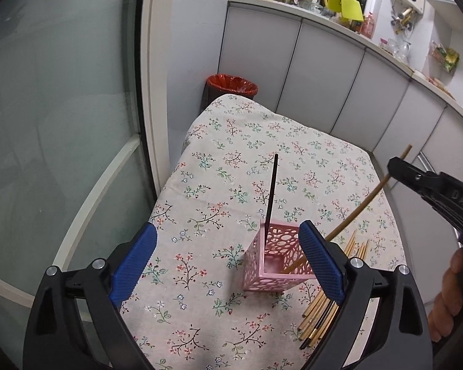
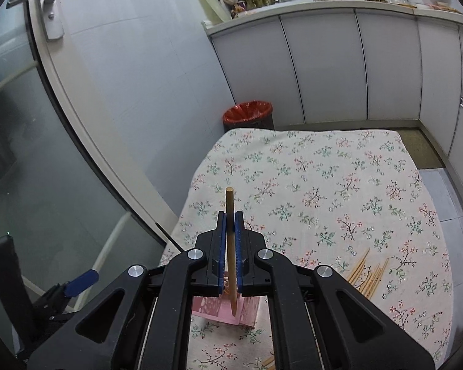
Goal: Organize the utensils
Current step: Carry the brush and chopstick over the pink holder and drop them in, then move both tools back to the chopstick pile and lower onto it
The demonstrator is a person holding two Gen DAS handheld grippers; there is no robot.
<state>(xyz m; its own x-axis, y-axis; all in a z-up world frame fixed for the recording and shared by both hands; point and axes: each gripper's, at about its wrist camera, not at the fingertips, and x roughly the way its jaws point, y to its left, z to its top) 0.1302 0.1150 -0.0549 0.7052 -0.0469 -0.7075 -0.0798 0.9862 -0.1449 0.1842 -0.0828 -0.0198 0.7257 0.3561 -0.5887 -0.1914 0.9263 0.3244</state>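
A pink perforated square holder [image 1: 274, 259] stands on the floral tablecloth [image 1: 231, 160]. A black chopstick [image 1: 271, 191] stands in it, leaning on its far wall. My right gripper [image 2: 230, 215] is shut on a wooden chopstick [image 2: 230, 246]; in the left wrist view this chopstick [image 1: 355, 209] slants down with its tip inside the holder. The holder [image 2: 219, 310] shows below the right gripper. My left gripper [image 1: 228, 246] is open and empty, with the holder just right of the middle of its gap. A pile of wooden chopsticks [image 1: 321, 308] lies right of the holder.
A bin with a red liner [image 1: 231, 84] stands beyond the table's far edge. White cabinets [image 1: 324, 77] with a cluttered counter run along the right. A glass door [image 1: 61, 123] is at the left. More chopstick tips [image 2: 367, 274] lie on the cloth.
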